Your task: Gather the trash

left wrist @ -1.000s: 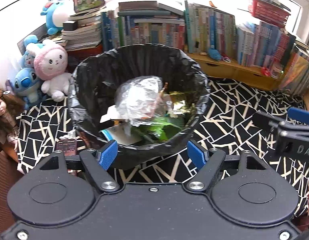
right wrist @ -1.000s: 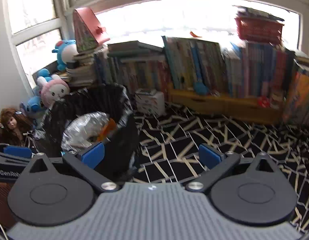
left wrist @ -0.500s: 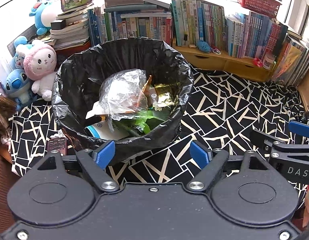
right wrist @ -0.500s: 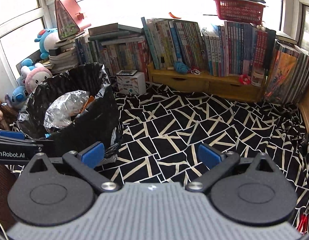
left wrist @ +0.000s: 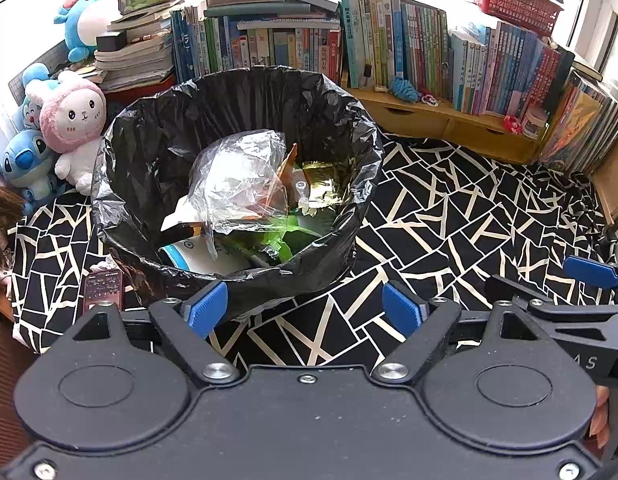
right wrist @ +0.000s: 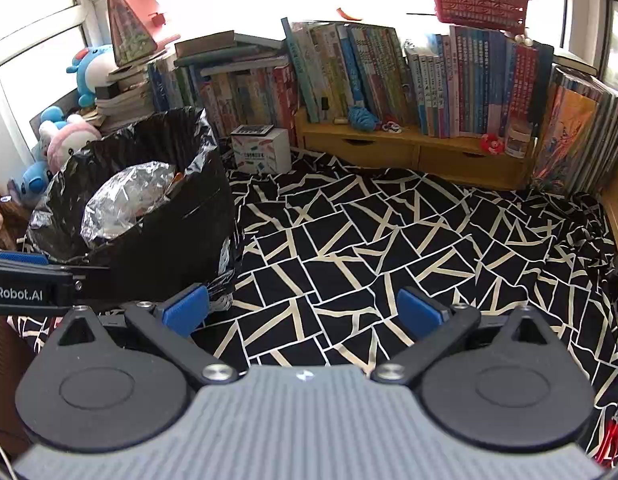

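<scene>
While trash bin (left wrist: pixel 237 168) brims, books (left wrist: pixel 409 40) behind, plush toys (left wrist: pixel 73 120) beside

From my left gripper's camera, a bin (left wrist: pixel 237 168) sits on a patterned cloth (left wrist: pixel 449 216), straight ahead and slightly left. Inside it lies a crumpled plastic bag (left wrist: pixel 237 180) on top of other rubbish. Left of the bin, stuffed toys (left wrist: pixel 69 120) lean together at the cloth's edge. Behind the bin runs a row of books (left wrist: pixel 389 48) — some stand on a low wooden shelf (left wrist: pixel 449 120) to the right, with a basket (left wrist: pixel 517 0) on top of them. From my right gripper's camera, the bin is at the left, and a small box (right wrist: pixel 261 150) stands behind and just right of it — in front of the books.
</scene>
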Available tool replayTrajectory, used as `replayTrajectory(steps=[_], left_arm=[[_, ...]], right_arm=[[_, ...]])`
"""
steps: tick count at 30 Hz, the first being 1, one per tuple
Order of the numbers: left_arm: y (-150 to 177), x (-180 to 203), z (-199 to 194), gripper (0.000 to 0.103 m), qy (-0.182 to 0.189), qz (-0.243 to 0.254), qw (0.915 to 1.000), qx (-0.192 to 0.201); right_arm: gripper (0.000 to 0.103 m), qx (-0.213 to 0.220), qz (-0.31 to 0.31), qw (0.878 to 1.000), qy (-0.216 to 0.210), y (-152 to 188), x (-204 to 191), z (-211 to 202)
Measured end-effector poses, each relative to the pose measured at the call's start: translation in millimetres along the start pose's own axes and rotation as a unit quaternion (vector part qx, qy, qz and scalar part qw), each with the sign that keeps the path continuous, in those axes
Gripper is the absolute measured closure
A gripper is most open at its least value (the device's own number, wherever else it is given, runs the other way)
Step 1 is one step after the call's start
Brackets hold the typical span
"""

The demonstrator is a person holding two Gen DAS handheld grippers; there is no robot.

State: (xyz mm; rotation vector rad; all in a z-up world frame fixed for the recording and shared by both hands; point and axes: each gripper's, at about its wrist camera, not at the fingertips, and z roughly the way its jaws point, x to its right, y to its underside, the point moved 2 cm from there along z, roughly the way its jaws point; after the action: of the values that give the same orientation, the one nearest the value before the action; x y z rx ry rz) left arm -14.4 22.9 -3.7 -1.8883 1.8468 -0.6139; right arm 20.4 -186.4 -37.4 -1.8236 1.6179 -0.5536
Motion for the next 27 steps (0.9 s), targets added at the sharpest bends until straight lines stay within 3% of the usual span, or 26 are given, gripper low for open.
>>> replayTrajectory(steps=[11,27], left_arm=[[0,-1,12,0.018,0.006,-0.001,0.9999,-0.014],[3,1,13,0.018,-0.010,0.008,0.9998,-0.018]], right_arm=[[0.000,-0.004,0.029,1.000,-0.003,3,9,5],[0.000,0.000,0.012,1.000,-0.003,0,1,2]])
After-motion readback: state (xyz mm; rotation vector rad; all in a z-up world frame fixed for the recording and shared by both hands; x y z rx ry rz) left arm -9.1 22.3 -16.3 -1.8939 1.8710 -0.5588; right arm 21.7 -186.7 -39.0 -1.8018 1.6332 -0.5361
